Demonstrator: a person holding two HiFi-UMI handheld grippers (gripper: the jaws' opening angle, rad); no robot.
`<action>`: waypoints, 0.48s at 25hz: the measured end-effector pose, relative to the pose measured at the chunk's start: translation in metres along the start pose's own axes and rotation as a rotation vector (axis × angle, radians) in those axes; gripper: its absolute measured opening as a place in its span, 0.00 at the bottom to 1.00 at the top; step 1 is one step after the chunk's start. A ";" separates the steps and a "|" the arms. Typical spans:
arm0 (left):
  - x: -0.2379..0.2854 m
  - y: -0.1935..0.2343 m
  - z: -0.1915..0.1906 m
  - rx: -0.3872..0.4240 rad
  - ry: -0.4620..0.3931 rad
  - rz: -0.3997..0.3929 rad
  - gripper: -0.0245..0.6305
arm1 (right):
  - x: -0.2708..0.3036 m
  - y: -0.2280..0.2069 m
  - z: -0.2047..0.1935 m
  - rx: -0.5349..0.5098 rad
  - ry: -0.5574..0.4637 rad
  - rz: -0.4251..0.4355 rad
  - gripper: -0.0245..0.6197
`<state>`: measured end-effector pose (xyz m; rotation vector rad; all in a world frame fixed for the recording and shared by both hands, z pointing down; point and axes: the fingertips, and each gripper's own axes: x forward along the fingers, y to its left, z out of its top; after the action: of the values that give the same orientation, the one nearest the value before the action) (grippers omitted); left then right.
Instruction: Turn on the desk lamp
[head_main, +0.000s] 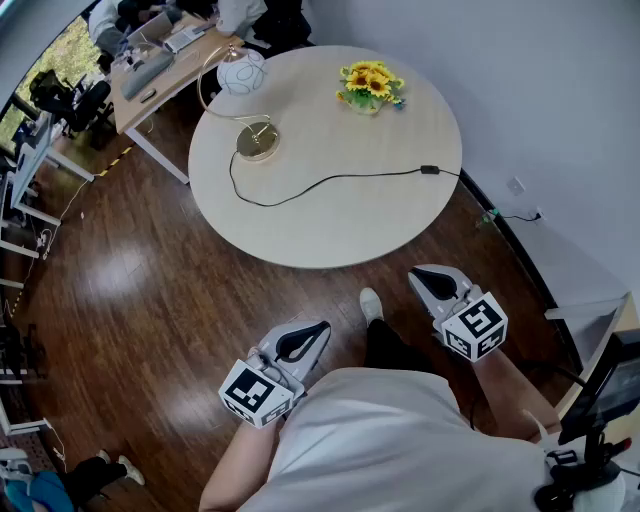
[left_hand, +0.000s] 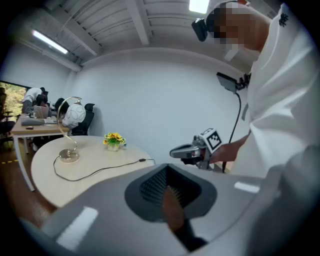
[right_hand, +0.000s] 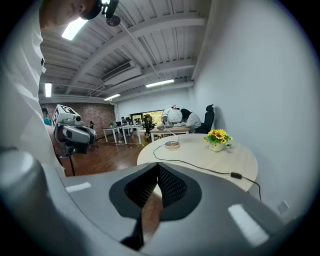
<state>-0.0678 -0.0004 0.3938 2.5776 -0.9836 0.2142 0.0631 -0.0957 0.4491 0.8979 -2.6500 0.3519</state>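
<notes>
Dark wood floor (head_main: 130, 300), white wall (head_main: 540, 90), round table (head_main: 340, 215), desks (head_main: 165, 75) behind.

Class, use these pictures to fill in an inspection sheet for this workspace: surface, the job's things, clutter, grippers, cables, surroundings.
Surface: round table, pale top, mostly bare.
Job's things: desk lamp stands near the table's far left edge, with a gold base and a white globe shade; it does not look lit.
Clutter: pot of yellow flowers on the far side.
Grippers: left gripper and right gripper are both shut and empty, held over the floor short of the table.
Cables: black cord runs from the lamp base to an inline switch near the right edge.
Surroundings: wooden floor, white wall, wooden desk with seated people.
</notes>
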 end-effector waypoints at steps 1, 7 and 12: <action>0.016 0.008 0.013 0.001 -0.010 0.004 0.07 | 0.008 -0.025 0.004 -0.005 0.007 -0.004 0.04; 0.104 0.056 0.072 0.022 -0.030 0.045 0.07 | 0.071 -0.168 0.010 -0.046 0.079 -0.011 0.04; 0.142 0.083 0.097 0.014 -0.050 0.070 0.07 | 0.113 -0.251 -0.021 -0.063 0.190 -0.023 0.04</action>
<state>-0.0165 -0.1828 0.3673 2.5747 -1.0948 0.1758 0.1391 -0.3440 0.5425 0.8317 -2.4609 0.3293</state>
